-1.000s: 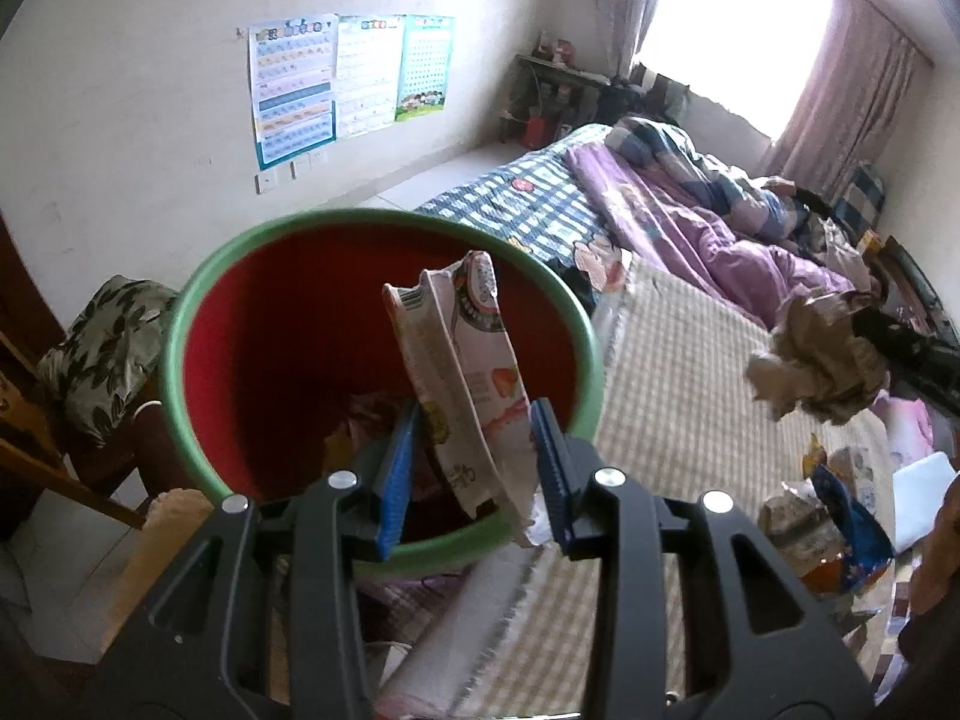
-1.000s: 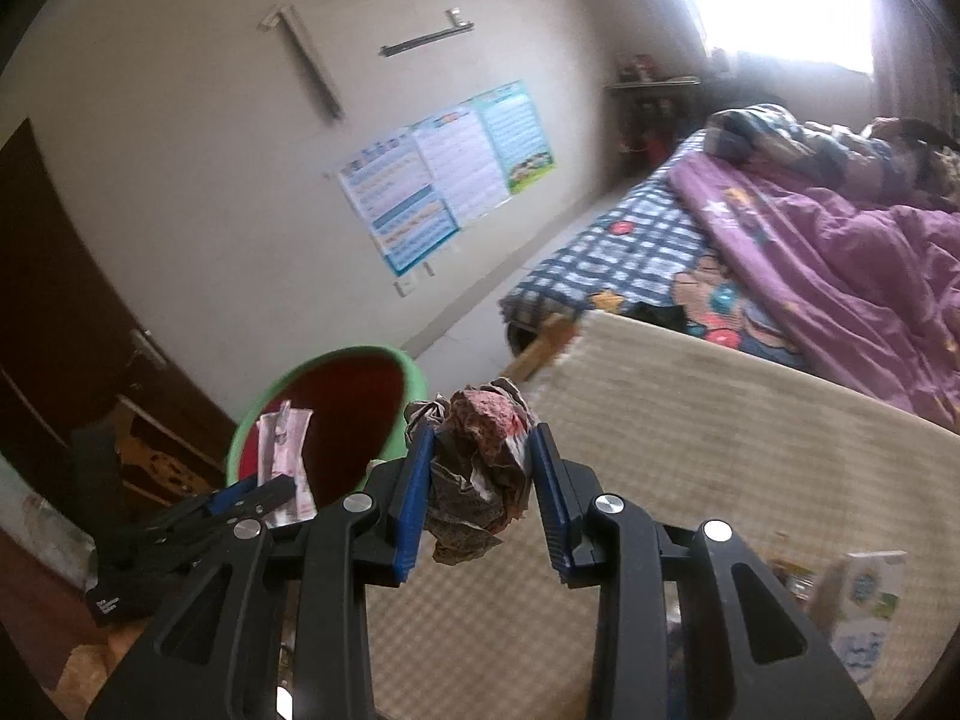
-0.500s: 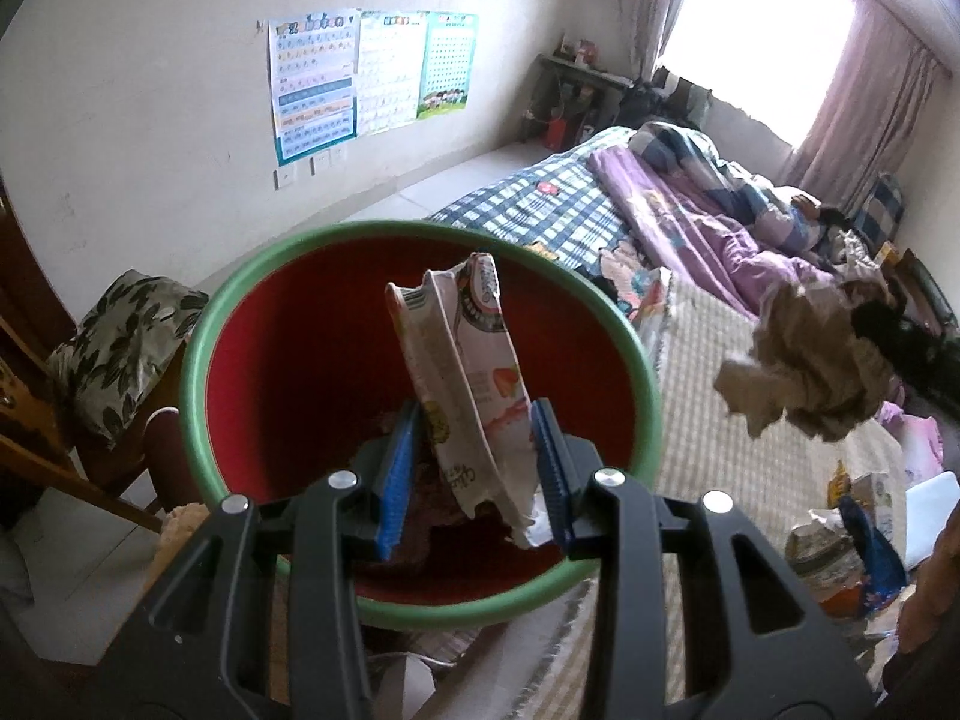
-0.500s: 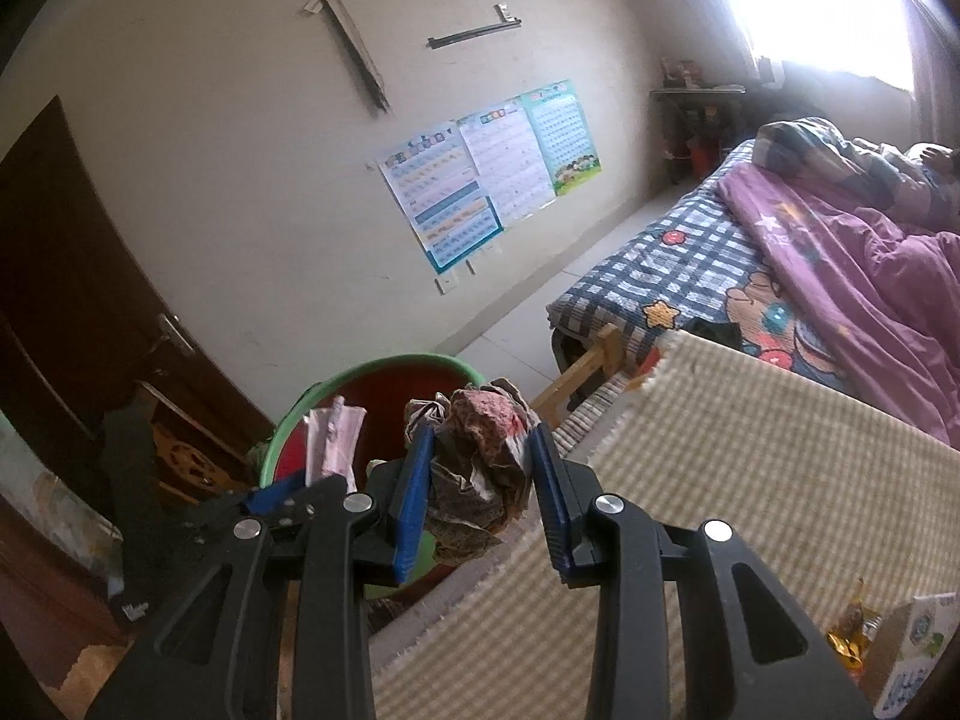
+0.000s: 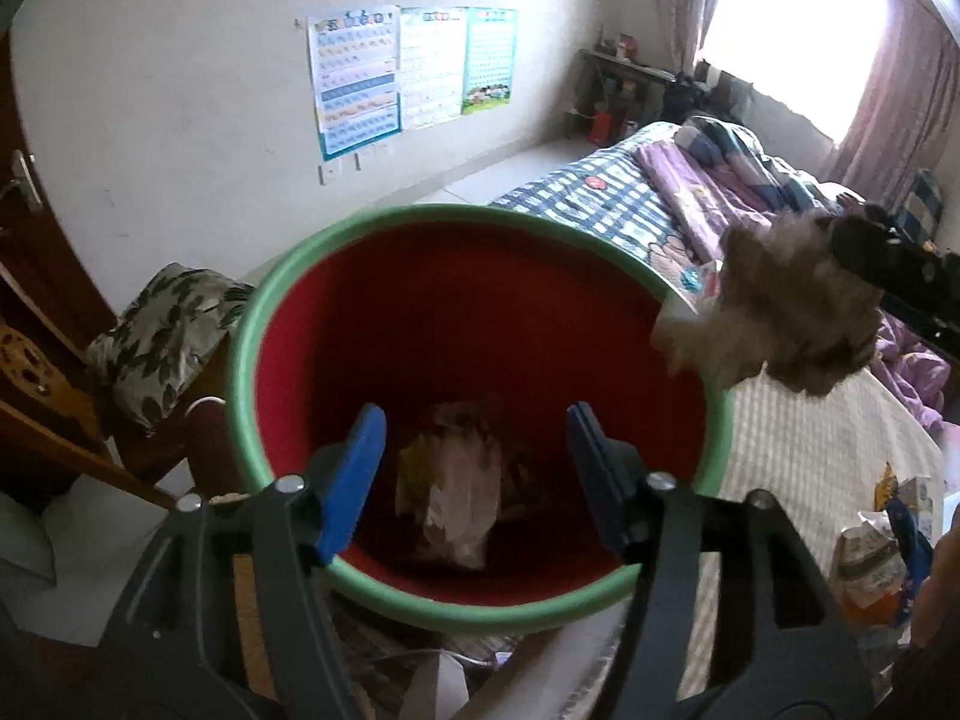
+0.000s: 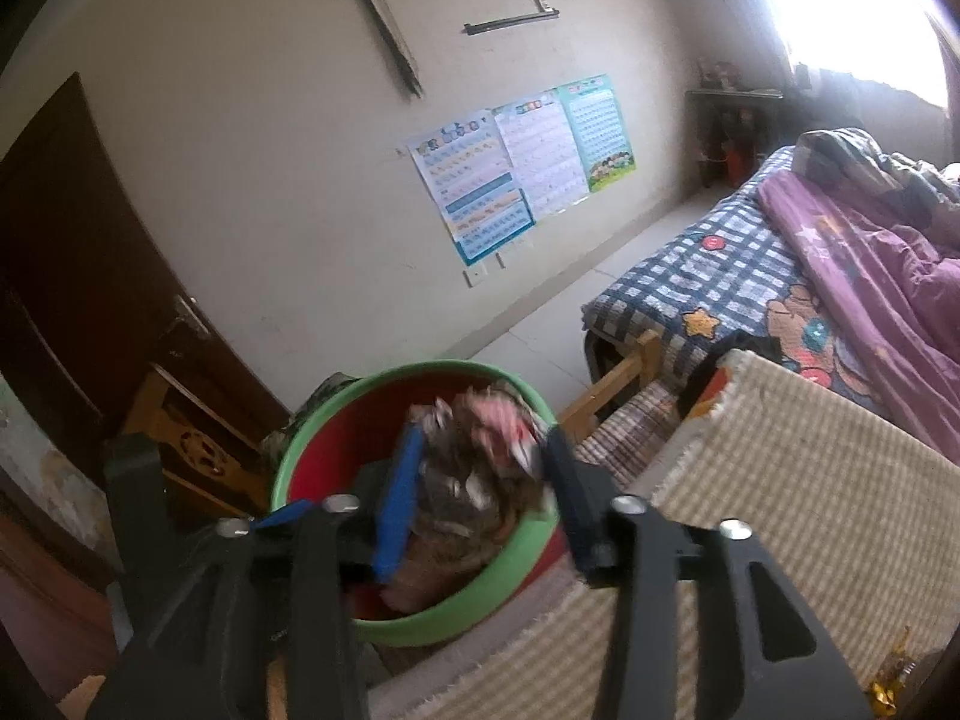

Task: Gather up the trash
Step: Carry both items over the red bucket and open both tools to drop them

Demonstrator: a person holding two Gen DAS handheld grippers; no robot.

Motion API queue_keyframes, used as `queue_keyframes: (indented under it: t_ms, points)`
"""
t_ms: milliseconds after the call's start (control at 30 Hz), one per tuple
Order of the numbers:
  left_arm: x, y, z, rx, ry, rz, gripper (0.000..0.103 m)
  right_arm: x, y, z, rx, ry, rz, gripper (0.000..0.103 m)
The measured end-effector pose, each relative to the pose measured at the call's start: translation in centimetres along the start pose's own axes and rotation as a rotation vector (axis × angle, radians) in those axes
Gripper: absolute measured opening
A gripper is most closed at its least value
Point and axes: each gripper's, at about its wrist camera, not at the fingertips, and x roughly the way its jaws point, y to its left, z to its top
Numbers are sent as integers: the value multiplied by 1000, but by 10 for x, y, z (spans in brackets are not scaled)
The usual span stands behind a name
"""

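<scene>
wad (image 6: 480,468) over bin (image 5: 480,222) (blurred)

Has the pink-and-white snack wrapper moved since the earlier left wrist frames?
Yes. The pink-and-white snack wrapper has dropped out of the left gripper, whose jaws now stand open, and lies at the bottom inside the green-rimmed red bin.

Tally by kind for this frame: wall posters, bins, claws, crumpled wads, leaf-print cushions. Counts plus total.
wall posters: 3
bin: 1
claws: 2, left claw and right claw
crumpled wad: 1
leaf-print cushion: 1
Total: 8
</scene>
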Motion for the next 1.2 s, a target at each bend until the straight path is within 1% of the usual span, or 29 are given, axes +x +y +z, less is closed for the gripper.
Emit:
queue_keyframes:
  t_ms: [33, 100, 267, 433, 533, 667, 867, 1200]
  points:
    - [-2, 1, -1, -3, -8, 3, 69, 0, 0, 0, -1, -3, -1, 56]
    - [-5, 1, -1, 0, -15, 6, 69, -2, 1, 1, -1, -12, -1, 59]
    - [-8, -1, -1, 3, -20, 6, 69, -18, -6, 1, 12, -29, -14, 60]
    - [-11, -4, -1, 9, -25, 7, 69, -52, -23, -1, 26, -70, -60, 60]
    - [-21, -10, -1, 23, -45, 9, 69, -75, -34, -7, 26, -91, -98, 61]
    - [-39, -21, 1, 51, -84, -3, 69, -100, -49, -23, 15, -92, -162, 61]
    - [-62, -43, 0, 92, -128, -40, 69, -125, -71, -55, 14, -59, -252, 61]
    - [-77, -66, -3, 131, -149, -74, 69, -147, -102, -93, 82, -30, -330, 61]
